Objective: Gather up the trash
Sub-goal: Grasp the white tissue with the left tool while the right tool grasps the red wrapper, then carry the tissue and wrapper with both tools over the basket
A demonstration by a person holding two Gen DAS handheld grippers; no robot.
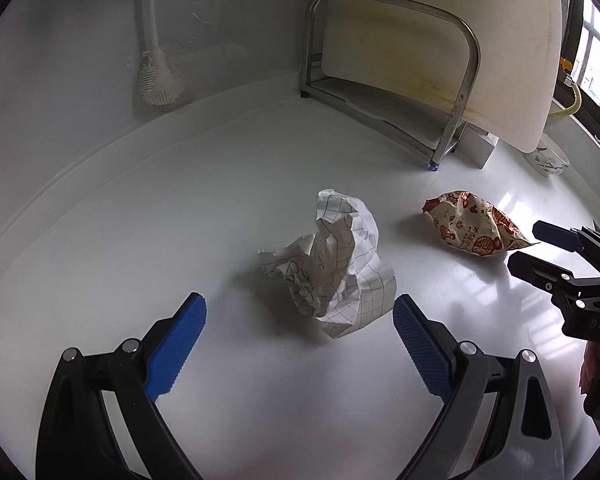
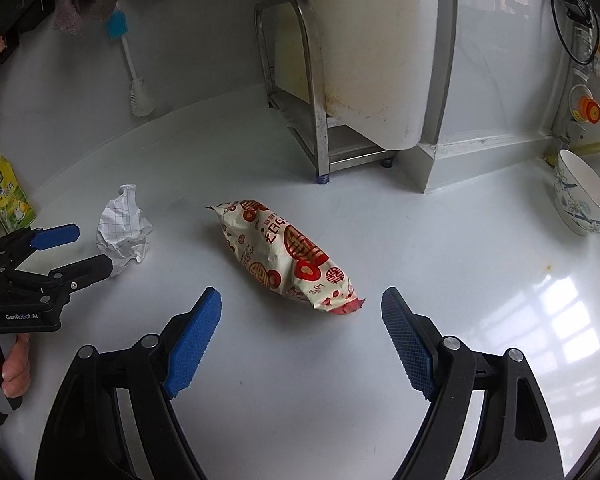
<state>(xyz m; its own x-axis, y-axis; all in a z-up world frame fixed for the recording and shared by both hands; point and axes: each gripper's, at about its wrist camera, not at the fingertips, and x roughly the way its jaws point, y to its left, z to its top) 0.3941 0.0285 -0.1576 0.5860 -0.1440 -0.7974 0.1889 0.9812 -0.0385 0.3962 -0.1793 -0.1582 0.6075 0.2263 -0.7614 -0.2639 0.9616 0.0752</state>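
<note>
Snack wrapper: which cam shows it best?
Right wrist. The snack wrapper lies whole and centred ahead of the open right gripper, print legible. Left wrist view shows it smaller, off to the right near the fisheye edge, beyond the crumpled paper.

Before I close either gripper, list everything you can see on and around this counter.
crumpled white grid-lined paper ball: one, white with dark grid, on the counter ahead of the left gripper
red-and-cream printed snack wrapper: one, on the counter ahead of the right gripper
white glossy counter: one
steel bar rack: one, at the back, holding a stained white cutting board
white bottle brush with blue handle: one, against the back wall
green-yellow carton: one, far left
white bowl with blue flowers: one, far right
left gripper: fingers open, empty
right gripper: fingers open, empty
hand: one, on the left gripper's handle
</note>
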